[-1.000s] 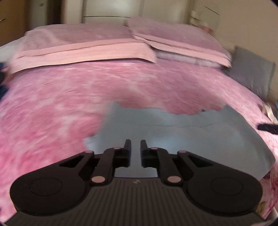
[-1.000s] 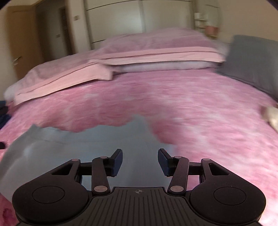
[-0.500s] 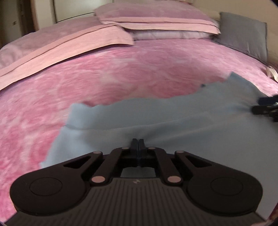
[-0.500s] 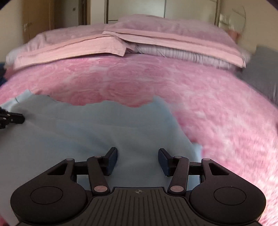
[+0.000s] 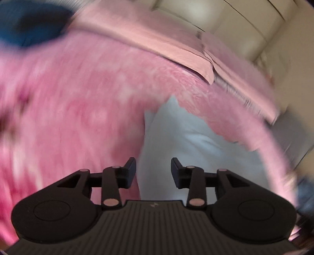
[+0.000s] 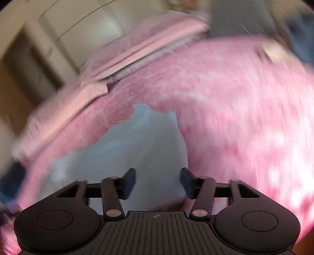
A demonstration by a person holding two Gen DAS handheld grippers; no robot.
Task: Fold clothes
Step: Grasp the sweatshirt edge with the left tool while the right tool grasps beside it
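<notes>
A pale blue garment (image 5: 188,149) lies flat on the pink bedspread (image 5: 74,109), blurred by motion in both views. My left gripper (image 5: 153,166) hovers over the garment's left edge, its jaws opening with nothing pinched between them. In the right wrist view the same blue garment (image 6: 141,149) lies under my right gripper (image 6: 158,177), near the garment's right edge. Its jaws are opening too, and no cloth is caught between the pads. Both views are tilted.
Pink pillows (image 5: 172,47) lie along the head of the bed, with a cream wardrobe (image 5: 235,21) behind. A dark blue heap (image 5: 29,23) sits at the bed's far left. A grey cushion (image 6: 241,17) lies at the right side. The pink bedspread (image 6: 245,102) spreads to the right.
The left gripper, shut on the blue cloth half a second ago, has let go and opened. The right jaws widened slightly. Both views have rolled and swung sideways over the garment.
</notes>
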